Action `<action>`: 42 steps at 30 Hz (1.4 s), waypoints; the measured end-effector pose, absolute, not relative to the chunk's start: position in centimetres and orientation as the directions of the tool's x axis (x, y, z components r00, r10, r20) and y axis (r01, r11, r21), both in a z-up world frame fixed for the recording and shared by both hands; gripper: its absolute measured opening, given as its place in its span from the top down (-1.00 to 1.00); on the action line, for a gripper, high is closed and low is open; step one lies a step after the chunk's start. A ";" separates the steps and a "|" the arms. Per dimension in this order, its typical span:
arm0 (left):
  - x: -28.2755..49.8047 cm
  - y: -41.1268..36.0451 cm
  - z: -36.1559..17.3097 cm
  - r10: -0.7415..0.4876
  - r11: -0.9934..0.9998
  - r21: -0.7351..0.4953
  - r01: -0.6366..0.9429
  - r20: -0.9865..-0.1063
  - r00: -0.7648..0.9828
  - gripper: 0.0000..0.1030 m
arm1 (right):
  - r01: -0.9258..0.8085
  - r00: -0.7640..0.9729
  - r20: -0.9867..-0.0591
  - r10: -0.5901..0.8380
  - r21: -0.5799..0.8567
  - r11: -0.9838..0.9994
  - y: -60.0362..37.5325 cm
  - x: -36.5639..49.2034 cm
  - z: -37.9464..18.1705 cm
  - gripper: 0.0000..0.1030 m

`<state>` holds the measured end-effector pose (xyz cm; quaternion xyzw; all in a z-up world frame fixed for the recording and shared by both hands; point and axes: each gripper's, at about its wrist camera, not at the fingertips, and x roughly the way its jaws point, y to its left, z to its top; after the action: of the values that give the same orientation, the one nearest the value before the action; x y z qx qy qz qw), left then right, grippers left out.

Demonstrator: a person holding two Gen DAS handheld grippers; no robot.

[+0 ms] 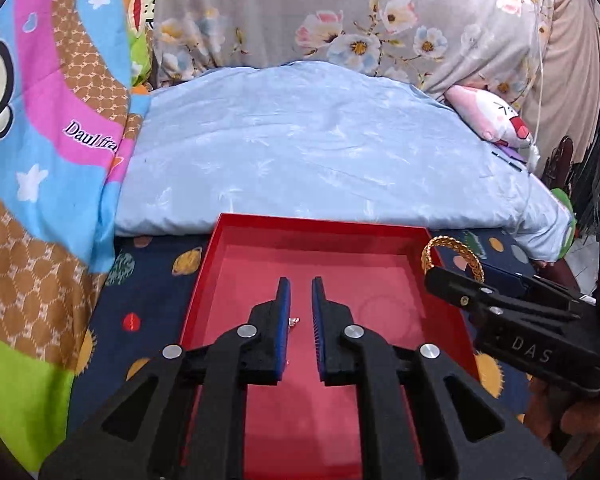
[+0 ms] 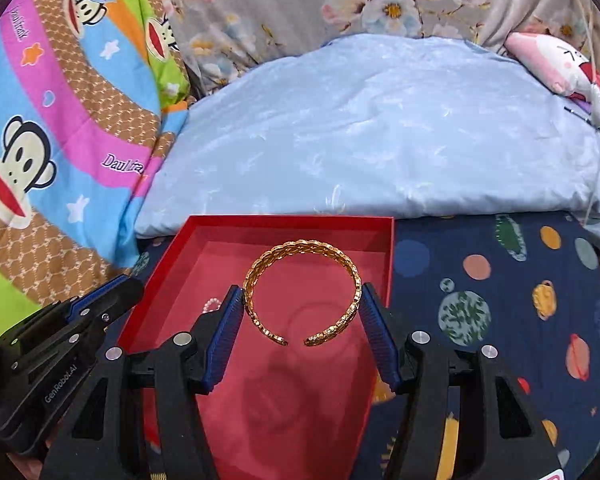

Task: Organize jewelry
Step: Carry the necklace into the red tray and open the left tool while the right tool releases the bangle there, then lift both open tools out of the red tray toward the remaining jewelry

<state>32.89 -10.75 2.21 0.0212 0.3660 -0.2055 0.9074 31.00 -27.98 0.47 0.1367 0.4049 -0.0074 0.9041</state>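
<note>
Presently catalogued, jewelry sorting on a bed:

1. Gold woven cuff bangle (image 2: 300, 246), open-ended, gap facing the camera. It is held upright over the box interior, clear of the floor. In the left wrist view it sits at the box's right rim (image 1: 452, 245).
2. Right gripper (image 2: 300, 308): jaws about half spread, blue pads pressed on opposite sides of the bangle.
3. Left gripper (image 1: 300, 304): jaws nearly closed with a narrow slit between the pads, above the box floor. A tiny pale trinket (image 1: 295, 321) shows in the slit; whether it is pinched or lies below cannot be told.
4. Red shallow box (image 2: 292, 222), lidless, on the navy planet-print sheet (image 2: 480, 300).
5. Pink beaded piece (image 2: 212, 303), inside the box, partly hidden behind a finger.
6. Light blue pillow (image 2: 380, 128), behind the box.
7. Cartoon-monkey blanket (image 2: 60, 140), at left.
</note>
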 end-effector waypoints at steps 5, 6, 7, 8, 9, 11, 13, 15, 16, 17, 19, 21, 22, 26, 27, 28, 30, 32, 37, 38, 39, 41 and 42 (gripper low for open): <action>35.4 -10.8 -0.4 -0.312 0.933 -0.109 0.343 -0.720 0.620 0.75 | 0.110 0.636 -0.767 0.090 0.205 0.973 -27.5 32.9 -1.5 -0.15; 35.5 -10.5 -0.6 -0.306 0.937 -0.114 0.331 -0.725 0.617 0.70 | 0.106 0.637 -0.766 0.088 0.199 0.974 -27.4 33.0 -1.5 -0.16; 35.5 -10.2 -0.6 -0.305 0.938 -0.118 0.325 -0.725 0.618 0.49 | 0.104 0.640 -0.764 0.081 0.191 0.976 -27.3 32.9 -1.5 -0.18; 35.4 -9.9 -0.6 -0.298 0.942 -0.119 0.313 -0.723 0.623 0.17 | 0.111 0.645 -0.761 0.063 0.175 0.978 -27.3 32.7 -1.5 -0.23; 34.9 -9.4 -0.5 -0.281 0.950 -0.114 0.291 -0.717 0.638 0.04 | 0.109 0.649 -0.758 0.064 0.175 0.978 -27.3 32.5 -1.4 -0.24; 34.2 -8.9 -0.1 -0.264 0.956 -0.101 0.276 -0.704 0.659 -0.08 | 0.109 0.660 -0.748 0.065 0.181 0.978 -27.3 31.7 -1.1 -0.24; 33.2 -8.4 0.4 -0.247 0.961 -0.085 0.264 -0.698 0.673 -0.14 | 0.103 0.676 -0.734 0.067 0.184 0.978 -27.1 30.6 -0.4 -0.24; 31.7 -7.6 1.0 -0.228 0.966 -0.074 0.247 -0.692 0.685 -0.16 | 0.103 0.695 -0.716 0.066 0.190 0.976 -27.1 28.3 0.6 -0.24; 30.7 -7.1 1.3 -0.215 0.969 -0.063 0.238 -0.689 0.692 -0.18 | 0.102 0.706 -0.705 0.072 0.201 0.974 -27.2 27.1 1.0 -0.27; 29.7 -6.7 1.5 -0.205 0.972 -0.056 0.230 -0.685 0.699 -0.20 | 0.099 0.717 -0.692 0.081 0.217 0.971 -27.1 25.3 1.5 -0.29; 27.3 -5.6 1.8 -0.193 0.974 -0.049 0.219 -0.683 0.705 -0.26 | 0.099 0.728 -0.680 0.085 0.226 0.969 -26.9 22.5 2.2 -0.31; 25.1 -4.6 1.7 -0.183 0.977 -0.048 0.209 -0.690 0.701 -0.27 | 0.100 0.736 -0.671 0.093 0.244 0.965 -26.6 18.5 2.5 -0.33; 23.5 -4.0 1.5 -0.177 0.979 -0.047 0.201 -0.693 0.699 -0.28 | 0.103 0.737 -0.670 0.093 0.248 0.963 -26.4 16.6 2.4 -0.34; 18.0 -1.5 -0.1 -0.163 0.983 -0.063 0.171 -0.725 0.669 -0.28 | 0.100 0.715 -0.693 0.091 0.231 0.968 -24.5 10.2 1.2 -0.34; 16.5 -1.0 -0.7 -0.147 0.986 -0.059 0.154 -0.736 0.661 -0.28 | 0.103 0.706 -0.703 0.087 0.224 0.969 -24.0 8.9 0.8 -0.34; 15.4 -0.5 -1.1 -0.139 0.988 -0.058 0.144 -0.741 0.657 -0.28 | 0.102 0.692 -0.717 0.090 0.221 0.970 -23.5 7.5 0.2 -0.34; 12.9 0.3 -2.2 -0.130 0.989 -0.055 0.137 -0.760 0.637 -0.28 | 0.102 0.671 -0.736 0.096 0.220 0.970 -22.7 5.4 -0.9 -0.34; 11.0 0.7 -3.2 -0.112 0.990 -0.035 0.134 -0.774 0.623 -0.28 | 0.105 0.655 -0.750 0.095 0.214 0.971 -22.1 3.3 -2.0 -0.34; 8.2 0.6 -4.8 -0.143 0.987 -0.068 0.148 -0.800 0.583 -0.37 | 0.128 0.614 -0.783 0.102 0.226 0.966 -21.6 0.2 -4.3 -0.34; 8.0 0.5 -5.0 -0.147 0.986 -0.076 0.145 -0.801 0.580 -0.37 | 0.132 0.609 -0.787 0.100 0.225 0.965 -21.6 -0.3 -4.6 -0.34; 7.9 0.5 -5.1 -0.152 0.986 -0.082 0.144 -0.800 0.580 -0.37 | 0.133 0.609 -0.787 0.098 0.223 0.966 -21.5 -0.5 -4.7 -0.34; 8.0 0.4 -5.4 -0.169 0.985 -0.108 0.138 -0.796 0.581 -0.37 | 0.134 0.609 -0.788 0.095 0.220 0.966 -21.4 -0.9 -4.8 -0.34; 8.2 0.5 -5.5 -0.180 0.983 -0.123 0.137 -0.794 0.581 -0.37 | 0.134 0.609 -0.787 0.098 0.223 0.966 -21.4 -0.9 -4.7 -0.34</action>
<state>8.22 0.47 -5.50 -0.0243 0.4491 -0.0891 0.8887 -0.93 -21.36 -4.72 0.1309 0.4422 -0.0102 0.8873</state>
